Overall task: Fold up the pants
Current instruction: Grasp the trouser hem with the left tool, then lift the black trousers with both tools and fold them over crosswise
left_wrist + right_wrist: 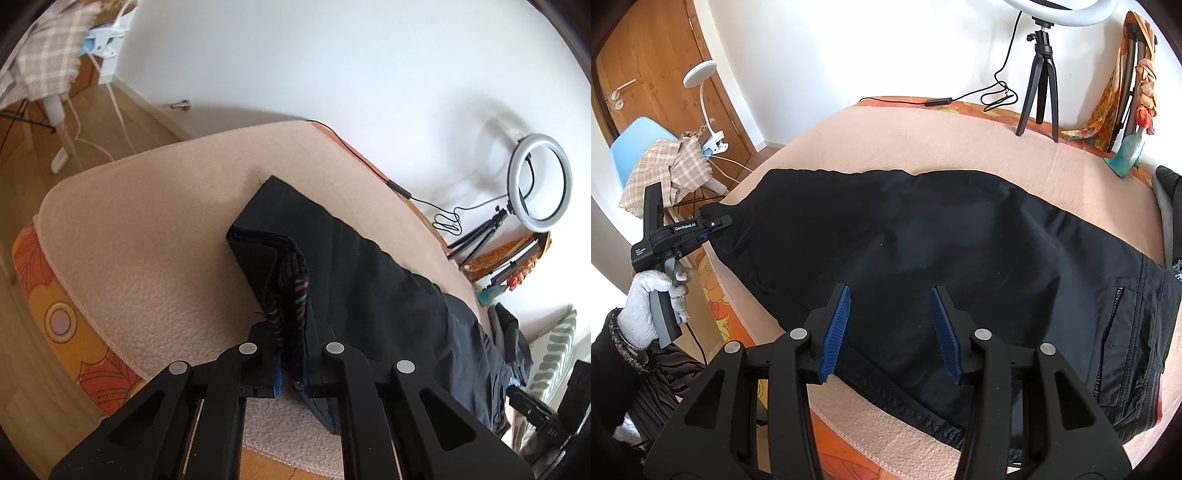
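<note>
The pants (369,277) are running behind the left gripper (291,369), hiding the pinched hem edge; their waistband (1145,369) is blurring into the right-wrist view's rim. The ring light (1060,14) is being cropped at the top edge. Small lettering on the handle (639,253) is proving illegible

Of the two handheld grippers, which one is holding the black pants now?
The left gripper: shut on the black pants' hem end. The right gripper hovers open above them, its blue pads apart.

Black pants (923,240) on pink blanket (147,229)
</note>
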Motion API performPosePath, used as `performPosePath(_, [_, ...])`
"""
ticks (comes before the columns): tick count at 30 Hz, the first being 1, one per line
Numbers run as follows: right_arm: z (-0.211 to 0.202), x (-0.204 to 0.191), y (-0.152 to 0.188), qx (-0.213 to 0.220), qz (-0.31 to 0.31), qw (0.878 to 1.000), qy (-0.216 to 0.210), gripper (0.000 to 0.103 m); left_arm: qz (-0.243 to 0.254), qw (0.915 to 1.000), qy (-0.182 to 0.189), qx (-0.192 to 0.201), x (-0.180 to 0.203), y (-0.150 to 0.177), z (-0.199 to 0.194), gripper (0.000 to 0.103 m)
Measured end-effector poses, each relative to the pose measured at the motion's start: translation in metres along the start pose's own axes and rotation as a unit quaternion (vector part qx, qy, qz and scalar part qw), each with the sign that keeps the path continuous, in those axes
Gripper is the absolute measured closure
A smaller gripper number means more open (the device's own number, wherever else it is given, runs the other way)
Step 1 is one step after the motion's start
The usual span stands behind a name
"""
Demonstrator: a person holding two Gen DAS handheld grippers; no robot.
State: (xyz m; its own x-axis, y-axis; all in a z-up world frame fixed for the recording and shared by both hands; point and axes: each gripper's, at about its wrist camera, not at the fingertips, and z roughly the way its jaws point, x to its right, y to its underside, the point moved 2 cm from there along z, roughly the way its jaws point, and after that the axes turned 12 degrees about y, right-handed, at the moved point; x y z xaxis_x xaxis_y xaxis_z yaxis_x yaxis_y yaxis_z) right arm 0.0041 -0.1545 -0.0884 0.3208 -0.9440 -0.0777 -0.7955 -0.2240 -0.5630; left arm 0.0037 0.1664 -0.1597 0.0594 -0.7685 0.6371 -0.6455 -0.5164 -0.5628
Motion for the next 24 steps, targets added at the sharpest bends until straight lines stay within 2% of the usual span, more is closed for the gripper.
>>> performPosePath(3, [0.005,-0.002,-0.016,-0.013,0.018,0.999,-0.034,0.055,0.05,0.9987,0.006,-0.012,0.02,-0.007,0.001,0.098])
performPosePath(8, [0.025,-0.033,-0.067,-0.038,0.021,0.994,-0.101,0.049,0.082,0.9959,0.027,-0.025,0.038,-0.005,0.001,0.098])
performPosePath(13, [0.062,-0.095,-0.125,-0.089,-0.005,0.982,-0.164,0.047,0.126,0.9905,0.036,-0.041,0.05,0.011,0.008,0.098])
performPosePath(16, [0.089,-0.138,-0.146,-0.131,-0.018,0.97,-0.205,0.047,0.139,0.988,0.044,-0.05,0.055,0.015,0.014,0.098])
performPosePath(18, [0.11,-0.161,-0.154,-0.155,-0.028,0.966,-0.206,0.047,0.146,0.9867,0.047,-0.053,0.057,0.017,0.015,0.098])
performPosePath(24, [0.164,-0.201,-0.156,-0.184,-0.06,0.969,-0.15,0.047,0.156,0.9842,0.058,-0.061,0.059,0.021,0.016,0.098])
